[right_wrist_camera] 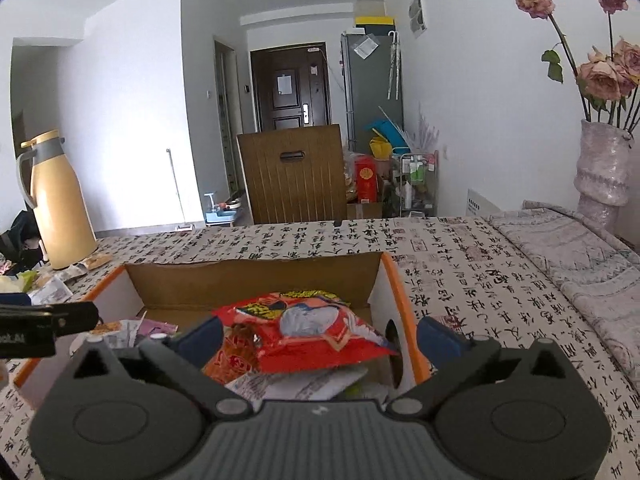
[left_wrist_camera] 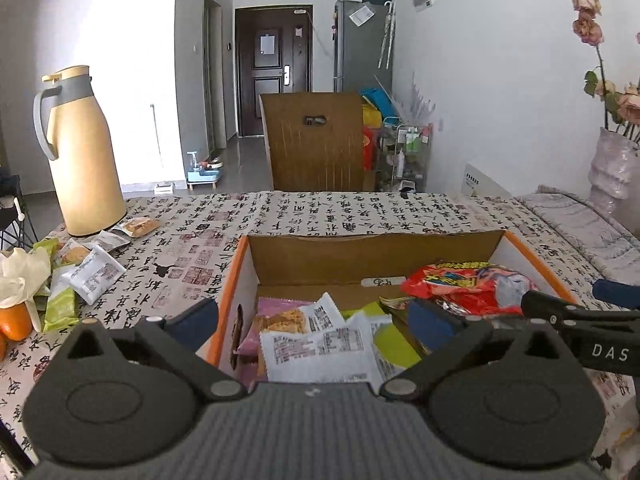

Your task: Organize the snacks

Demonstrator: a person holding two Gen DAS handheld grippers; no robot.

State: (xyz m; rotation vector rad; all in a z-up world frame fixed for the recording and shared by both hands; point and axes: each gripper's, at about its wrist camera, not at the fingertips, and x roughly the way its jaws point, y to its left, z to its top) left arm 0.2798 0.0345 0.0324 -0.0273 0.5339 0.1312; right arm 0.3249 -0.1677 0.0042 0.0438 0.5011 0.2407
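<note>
White letters "DAS" stand on the right tongs (left_wrist_camera: 608,354) at three o'clock in the left wrist view. The tablecloth (left_wrist_camera: 320,216) carries black calligraphy, too small to read.

Yellow thermos jug (left_wrist_camera: 82,152), flower vase (right_wrist_camera: 604,172), wood chair (left_wrist_camera: 318,142)

The right tongs (right_wrist_camera: 316,340) are spread wide above an open cardboard box (right_wrist_camera: 256,276) with orange-edged walls, nothing being pinched between them. A red snack bag (right_wrist_camera: 304,332) is seen lying on top of smaller packets inside. The box is set on a calligraphy-printed bench (right_wrist_camera: 460,264); a cream thermos (right_wrist_camera: 60,204) is stood far left.
</note>
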